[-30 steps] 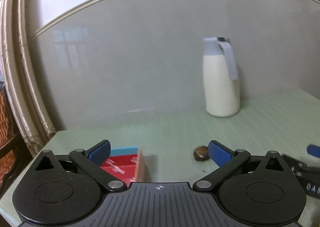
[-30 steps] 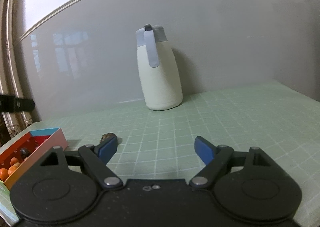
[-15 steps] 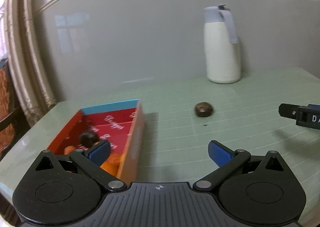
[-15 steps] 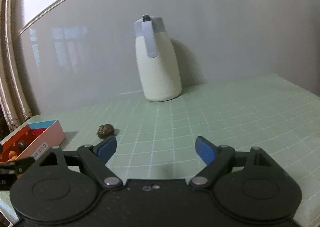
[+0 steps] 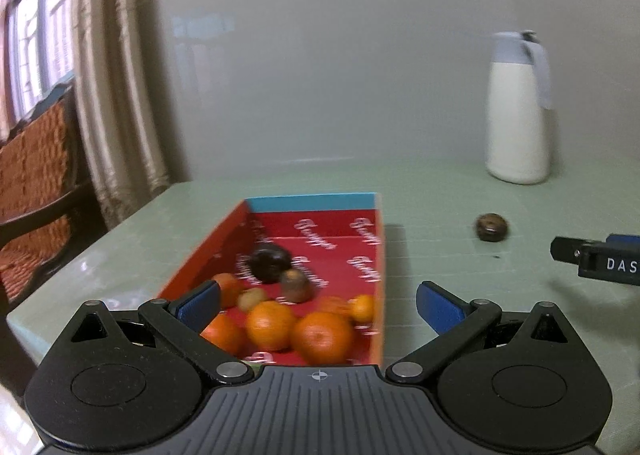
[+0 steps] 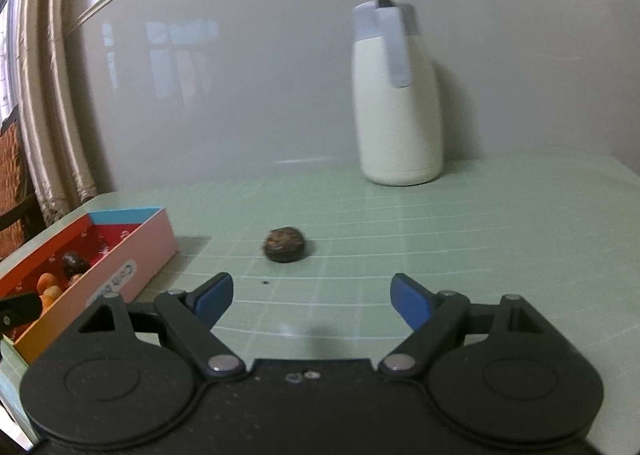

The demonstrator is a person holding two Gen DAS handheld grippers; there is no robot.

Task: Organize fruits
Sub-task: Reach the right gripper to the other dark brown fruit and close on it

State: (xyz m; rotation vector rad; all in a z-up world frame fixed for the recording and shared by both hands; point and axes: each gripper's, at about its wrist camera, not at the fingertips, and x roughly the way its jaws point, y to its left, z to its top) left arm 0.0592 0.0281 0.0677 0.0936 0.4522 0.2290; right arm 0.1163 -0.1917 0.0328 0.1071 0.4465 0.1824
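A red box (image 5: 362, 233) with a blue end holds several oranges (image 5: 322, 335), a dark round fruit (image 5: 269, 263) and a brown one (image 5: 296, 285). My left gripper (image 5: 318, 301) hangs open over the box's near end, nothing between its fingers. A lone dark brown fruit (image 5: 491, 227) lies on the green table to the right of the box. In the right wrist view that fruit (image 6: 285, 245) sits just ahead of my open right gripper (image 6: 312, 295), slightly left of centre. The box (image 6: 132, 255) shows at the left there. The right gripper's tip (image 5: 600, 261) reaches in at the left view's right edge.
A white thermos jug (image 6: 396, 103) with a grey lid stands at the back against the wall. The green gridded table (image 6: 480, 235) ends at the left near a curtain (image 5: 116, 95) and a wicker chair (image 5: 32, 183).
My left gripper pulled back and swung left, bringing the box and its fruit fully into view. My right gripper turned left so the lone fruit now lies nearly ahead of it.
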